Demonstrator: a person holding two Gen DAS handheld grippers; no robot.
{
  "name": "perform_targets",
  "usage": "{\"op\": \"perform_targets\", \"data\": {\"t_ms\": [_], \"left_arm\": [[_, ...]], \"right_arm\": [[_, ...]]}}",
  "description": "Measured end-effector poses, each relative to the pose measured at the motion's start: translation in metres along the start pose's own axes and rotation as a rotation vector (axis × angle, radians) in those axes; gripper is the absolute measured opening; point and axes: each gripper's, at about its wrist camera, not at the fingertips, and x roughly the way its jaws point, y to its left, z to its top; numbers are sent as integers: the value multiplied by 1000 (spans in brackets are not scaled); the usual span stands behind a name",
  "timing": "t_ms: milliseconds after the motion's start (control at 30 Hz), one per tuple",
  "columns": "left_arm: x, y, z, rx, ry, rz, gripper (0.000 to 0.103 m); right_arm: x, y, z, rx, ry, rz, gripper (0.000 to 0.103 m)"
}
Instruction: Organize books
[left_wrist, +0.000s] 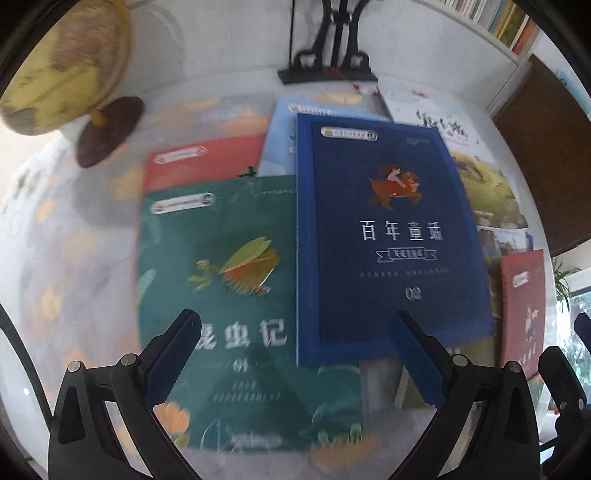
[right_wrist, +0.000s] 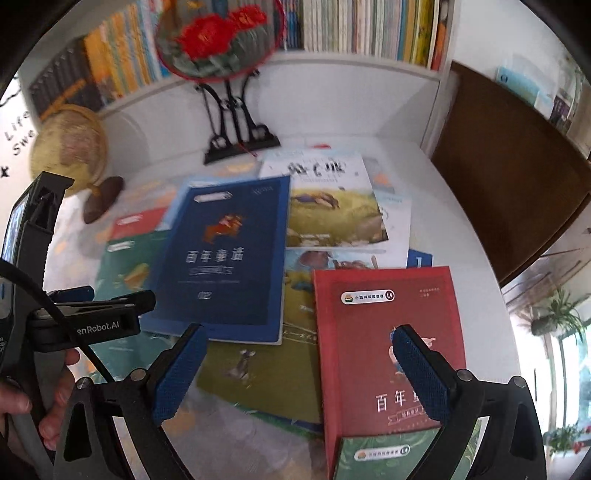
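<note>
Several books lie scattered on a white table. A dark blue book (left_wrist: 391, 236) lies on top of a green insect book (left_wrist: 236, 302), a red book (left_wrist: 203, 162) and a light blue one (left_wrist: 280, 140). My left gripper (left_wrist: 295, 354) is open just above the near edges of the green and blue books. In the right wrist view the blue book (right_wrist: 225, 254) lies left of centre. A red book (right_wrist: 384, 343) lies on a green one (right_wrist: 399, 454) under my open right gripper (right_wrist: 299, 365). The left gripper (right_wrist: 74, 302) shows at the left.
A globe (right_wrist: 70, 147) stands at the back left. A black stand (right_wrist: 240, 144) holds a round red embroidery (right_wrist: 221, 37). Picture books (right_wrist: 332, 206) lie at the back right. Shelves of books (right_wrist: 369, 26) run behind. A brown panel (right_wrist: 506, 173) is at the right.
</note>
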Motion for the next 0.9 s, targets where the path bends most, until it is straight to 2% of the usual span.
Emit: {"op": "perform_targets", "data": {"t_ms": [67, 167, 267, 600, 767, 800, 833, 900], "left_arm": [[12, 0, 3, 0, 22, -16, 102], [24, -2, 2, 9, 49, -37, 101], [24, -3, -2, 20, 34, -33, 102], [23, 8, -9, -19, 39, -57, 103], [23, 10, -5, 3, 63, -76, 102], [21, 13, -5, -2, 52, -101, 102], [18, 18, -4, -11, 28, -158, 102], [13, 27, -4, -31, -2, -295, 102]], "right_arm": [[12, 0, 2, 0, 31, -14, 89], [26, -1, 1, 3, 71, -19, 89], [36, 0, 0, 2, 88, -19, 88], [49, 5, 6, -10, 97, -1, 88], [60, 9, 16, -32, 99, 23, 88], [62, 10, 18, -39, 93, 32, 88], [64, 11, 20, -42, 86, 41, 86], [67, 12, 23, -42, 74, 59, 74]]}}
